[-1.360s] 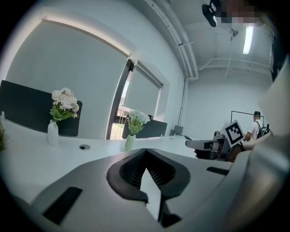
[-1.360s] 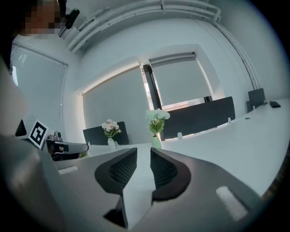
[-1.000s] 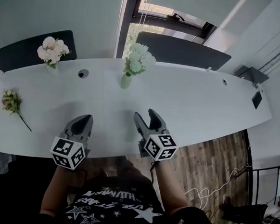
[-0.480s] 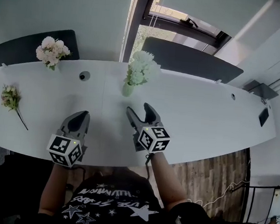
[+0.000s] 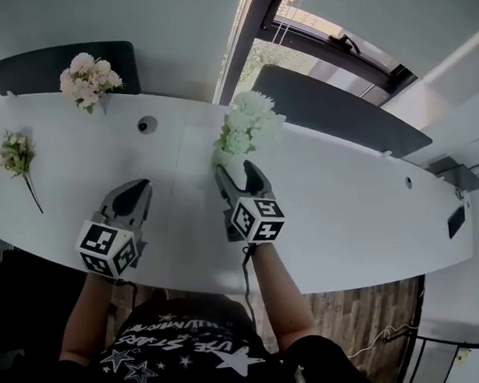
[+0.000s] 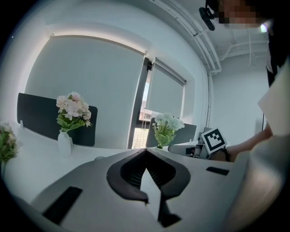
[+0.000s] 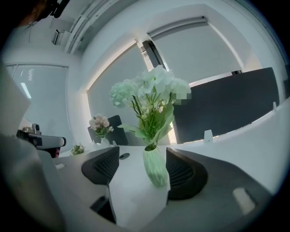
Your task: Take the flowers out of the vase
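Bare table (image 5: 362,213) lies open to the right of the right gripper (image 5: 238,171), as far as the near edge. The green vase (image 7: 155,166) with its white flowers (image 7: 152,88) is framed between that gripper's wide-spread jaws, ungripped. The left gripper (image 5: 132,190) is held closed and empty over the white top. Dark screens (image 5: 336,112) and a window (image 5: 270,61) are seen behind.

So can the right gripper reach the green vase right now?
Probably yes: the right gripper has its jaws wide apart, the green vase stands upright just ahead of them, and nothing lies between.
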A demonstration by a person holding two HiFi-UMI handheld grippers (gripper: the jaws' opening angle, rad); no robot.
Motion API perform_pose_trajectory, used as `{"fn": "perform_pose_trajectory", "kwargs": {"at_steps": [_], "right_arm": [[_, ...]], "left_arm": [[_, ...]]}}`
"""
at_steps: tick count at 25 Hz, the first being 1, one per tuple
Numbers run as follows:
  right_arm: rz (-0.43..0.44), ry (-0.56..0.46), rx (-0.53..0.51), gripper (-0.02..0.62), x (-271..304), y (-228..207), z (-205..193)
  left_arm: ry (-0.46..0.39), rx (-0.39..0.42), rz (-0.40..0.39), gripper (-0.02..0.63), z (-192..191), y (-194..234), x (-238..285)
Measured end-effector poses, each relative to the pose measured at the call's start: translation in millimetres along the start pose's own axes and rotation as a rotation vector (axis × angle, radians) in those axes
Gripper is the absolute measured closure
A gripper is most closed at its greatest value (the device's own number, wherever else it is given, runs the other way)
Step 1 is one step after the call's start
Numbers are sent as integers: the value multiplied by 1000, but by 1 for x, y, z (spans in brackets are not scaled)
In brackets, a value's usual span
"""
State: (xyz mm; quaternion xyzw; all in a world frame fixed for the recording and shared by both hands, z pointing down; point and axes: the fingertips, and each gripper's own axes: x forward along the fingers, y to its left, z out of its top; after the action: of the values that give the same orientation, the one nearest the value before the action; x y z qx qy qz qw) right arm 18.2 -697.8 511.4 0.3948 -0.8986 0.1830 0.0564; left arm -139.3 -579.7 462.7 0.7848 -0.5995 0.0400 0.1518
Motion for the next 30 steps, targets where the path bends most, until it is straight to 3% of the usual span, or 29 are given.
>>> {"fn": "perform_pose_trajectory", "kwargs": {"at_steps": [8, 14, 19, 23, 30], "right_arm": [[-6, -28, 12, 282, 33, -18, 5], [8, -64, -36, 284, 46, -17, 15], [16, -129, -32, 315, 48, -16, 25], [13, -139, -38, 395, 50, -15, 28], [11, -157, -39, 420, 53, -12, 34]], "left_arm": [[35, -2, 29, 597, -7, 7, 11], [49, -10, 48, 597, -10, 13, 16], [57, -16, 53, 597, -16, 16, 19], [58, -17, 55, 597, -17, 16, 18], [55, -17, 58, 597, -16, 21, 15]]}}
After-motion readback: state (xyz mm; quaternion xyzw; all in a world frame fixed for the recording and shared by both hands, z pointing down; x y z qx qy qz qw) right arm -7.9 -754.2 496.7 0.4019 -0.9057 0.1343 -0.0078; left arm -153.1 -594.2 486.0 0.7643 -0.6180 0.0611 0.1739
